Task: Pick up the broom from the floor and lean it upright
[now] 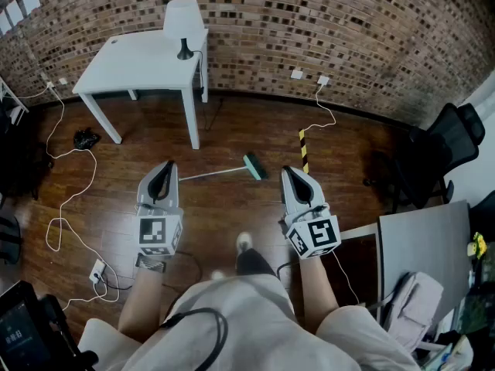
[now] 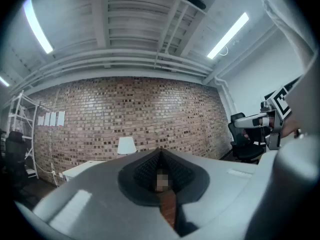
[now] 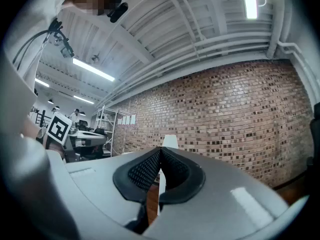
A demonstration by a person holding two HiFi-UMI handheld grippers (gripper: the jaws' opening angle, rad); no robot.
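Left part of the floor (image 1: 224, 215): loose white cables (image 1: 56, 207) run from the brick wall (image 1: 348, 37) along the floor's left edge. A white table (image 1: 147, 68) stands at the far left edge against the wall, with a white lamp (image 1: 184, 22) on its far right corner.

Left gripper (image 1: 164, 165): held level over the floor, pointing toward the wall. In the left gripper view its jaws meet at the tips (image 2: 160, 151) with nothing between them.

Broom (image 1: 232, 171): lying flat on the mid floor, nearer the far edge than the person. The thin handle points left toward the table's front right leg. The teal head (image 1: 254, 166) is at the right end. In the head view it sits between the two grippers and just beyond their tips. It is apart from both.

Right gripper (image 1: 288, 170): held level, pointing the same way. Its jaws are closed pad to pad (image 3: 160, 149) and it holds nothing.

Right part: a yellow-and-black striped strip (image 1: 303, 151) lies on the floor just beyond the right gripper. A black office chair (image 1: 445, 149) stands at the floor's right edge. A grey desk (image 1: 425, 246) is in the near right corner.
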